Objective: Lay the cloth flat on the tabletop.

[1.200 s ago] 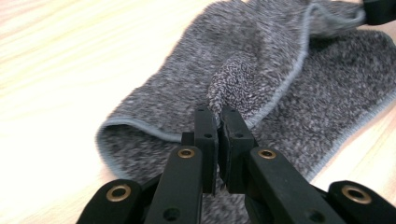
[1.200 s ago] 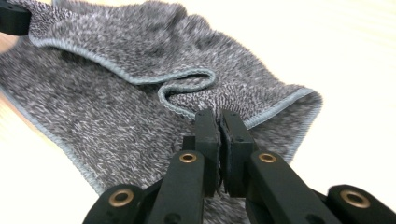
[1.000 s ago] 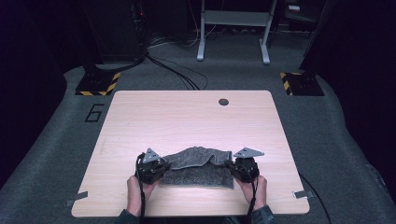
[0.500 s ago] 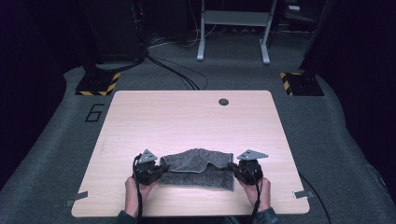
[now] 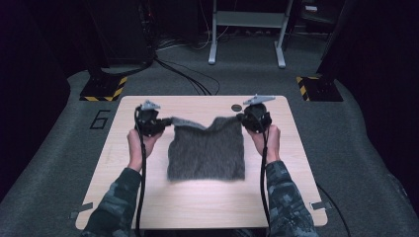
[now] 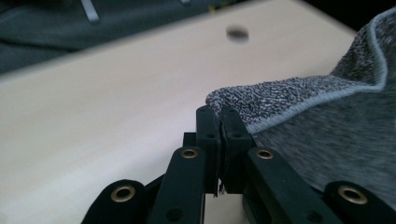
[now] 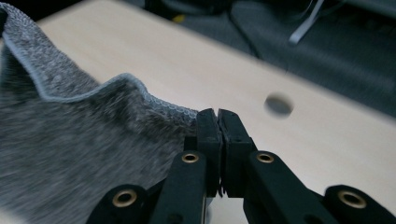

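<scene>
A grey terry cloth (image 5: pixel 207 148) hangs spread out above the wooden table (image 5: pixel 148 197), held up by its two top corners. My left gripper (image 5: pixel 165 121) is shut on the cloth's top left corner; in the left gripper view the jaws (image 6: pixel 219 122) pinch the hemmed corner of the cloth (image 6: pixel 299 93). At the cloth's top right corner my right gripper (image 5: pixel 242 117) is shut, and in the right gripper view its jaws (image 7: pixel 218 122) clamp the edge of the cloth (image 7: pixel 70 140). The top hem sags between the two grippers. The bottom edge hangs near the tabletop.
A small dark round hole (image 5: pixel 236 107) sits near the table's far edge, also seen as a dark hole (image 7: pixel 278 105) in the right gripper view. Black cables (image 5: pixel 188 79) and hazard-striped stand feet (image 5: pixel 101 89) lie on the carpet beyond the table.
Both grippers have risen and moved away from the near edge toward the far side. The cloth, bunched flat on the table before, now hangs open between them.
</scene>
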`<state>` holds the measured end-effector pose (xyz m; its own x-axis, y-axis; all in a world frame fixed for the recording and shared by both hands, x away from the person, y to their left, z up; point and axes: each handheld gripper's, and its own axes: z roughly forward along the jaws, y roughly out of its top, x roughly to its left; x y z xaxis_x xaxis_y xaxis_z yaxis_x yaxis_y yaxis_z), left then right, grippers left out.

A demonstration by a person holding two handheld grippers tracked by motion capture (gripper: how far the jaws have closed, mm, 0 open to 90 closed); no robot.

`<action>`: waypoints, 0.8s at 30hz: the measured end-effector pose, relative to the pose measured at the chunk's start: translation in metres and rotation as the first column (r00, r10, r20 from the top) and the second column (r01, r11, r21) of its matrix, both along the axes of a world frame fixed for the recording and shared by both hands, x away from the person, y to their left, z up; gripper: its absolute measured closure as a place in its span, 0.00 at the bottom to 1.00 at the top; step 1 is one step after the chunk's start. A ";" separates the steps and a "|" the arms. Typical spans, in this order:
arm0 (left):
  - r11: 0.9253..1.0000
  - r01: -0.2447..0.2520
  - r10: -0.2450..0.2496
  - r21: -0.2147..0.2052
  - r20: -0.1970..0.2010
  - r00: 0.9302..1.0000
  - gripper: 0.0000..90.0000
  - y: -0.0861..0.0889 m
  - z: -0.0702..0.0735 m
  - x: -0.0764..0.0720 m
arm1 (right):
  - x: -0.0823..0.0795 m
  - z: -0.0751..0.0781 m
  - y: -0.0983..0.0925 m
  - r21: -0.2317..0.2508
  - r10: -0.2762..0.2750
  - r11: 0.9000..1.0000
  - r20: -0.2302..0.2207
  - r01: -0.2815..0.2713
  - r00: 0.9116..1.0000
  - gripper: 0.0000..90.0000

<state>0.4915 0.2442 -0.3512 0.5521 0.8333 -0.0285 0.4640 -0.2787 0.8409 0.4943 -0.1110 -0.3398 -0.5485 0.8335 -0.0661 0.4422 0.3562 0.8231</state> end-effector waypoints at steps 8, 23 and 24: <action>0.996 0.087 -0.087 -0.014 -0.004 0.996 0.97 0.004 -0.023 -0.054 | -0.061 -0.001 -0.019 0.007 0.065 0.998 0.087 -0.065 0.994 0.98; 0.989 0.095 -0.123 -0.110 -0.281 0.952 0.62 0.011 -0.158 -0.132 | -0.141 -0.160 -0.051 0.028 0.078 0.997 -0.246 -0.073 0.966 0.71; 0.990 0.087 -0.115 -0.113 -0.266 0.957 0.53 0.013 -0.153 -0.132 | -0.140 -0.155 -0.055 0.034 0.082 0.997 -0.231 -0.076 0.969 0.63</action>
<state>0.3595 0.2571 -0.5044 0.5933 0.7590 -0.2682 0.6521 -0.2578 0.7130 0.3539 -0.1656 -0.4951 -0.6103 0.7869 0.0914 0.5939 0.3781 0.7102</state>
